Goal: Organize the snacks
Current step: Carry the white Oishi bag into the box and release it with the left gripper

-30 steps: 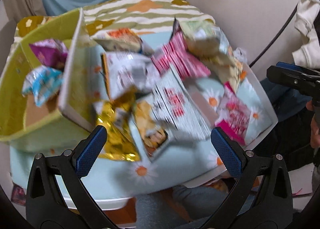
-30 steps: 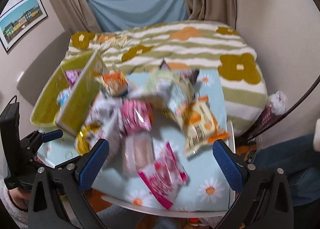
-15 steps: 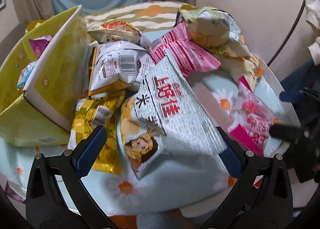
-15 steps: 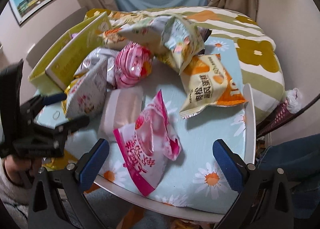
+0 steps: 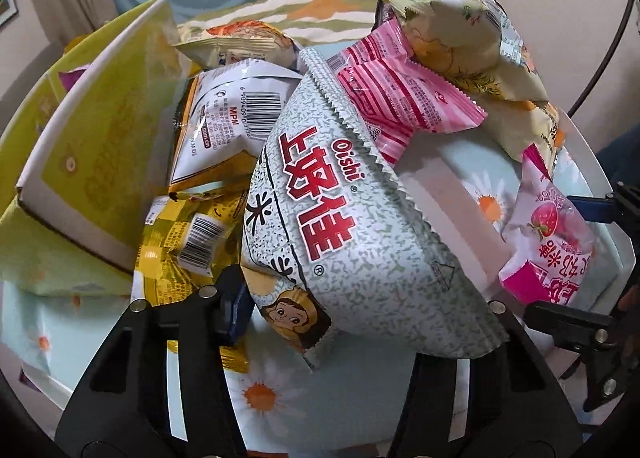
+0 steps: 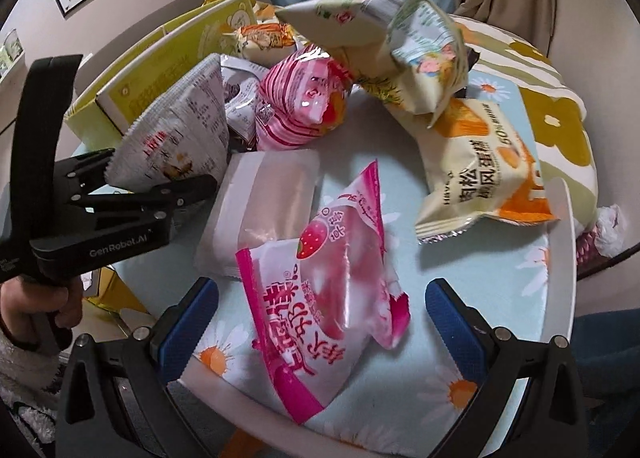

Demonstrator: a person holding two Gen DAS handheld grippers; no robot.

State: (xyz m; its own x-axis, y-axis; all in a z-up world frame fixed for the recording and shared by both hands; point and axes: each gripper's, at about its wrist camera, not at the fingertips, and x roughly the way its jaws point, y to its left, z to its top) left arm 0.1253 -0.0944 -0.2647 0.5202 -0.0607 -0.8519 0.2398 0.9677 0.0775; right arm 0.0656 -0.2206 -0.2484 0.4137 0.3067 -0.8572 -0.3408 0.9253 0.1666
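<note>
Left tool (image 5: 360, 310) closing on the grey-speckled snack bag (image 5: 352, 226) in the pile on the daisy-cloth bench (image 6: 500, 298), right tool (image 6: 320, 310) spread wide over the pink strawberry packet (image 6: 320, 298), yellow box (image 6: 168, 58) beside the pile.

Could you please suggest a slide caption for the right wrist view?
Right gripper open over a pink strawberry snack bag while the left gripper closes on a grey-speckled Oishi bag.

Black claw (image 6: 320, 314), blue pads (image 6: 448, 310), silver screws, white fuzzy sleeve (image 6: 20, 374).
</note>
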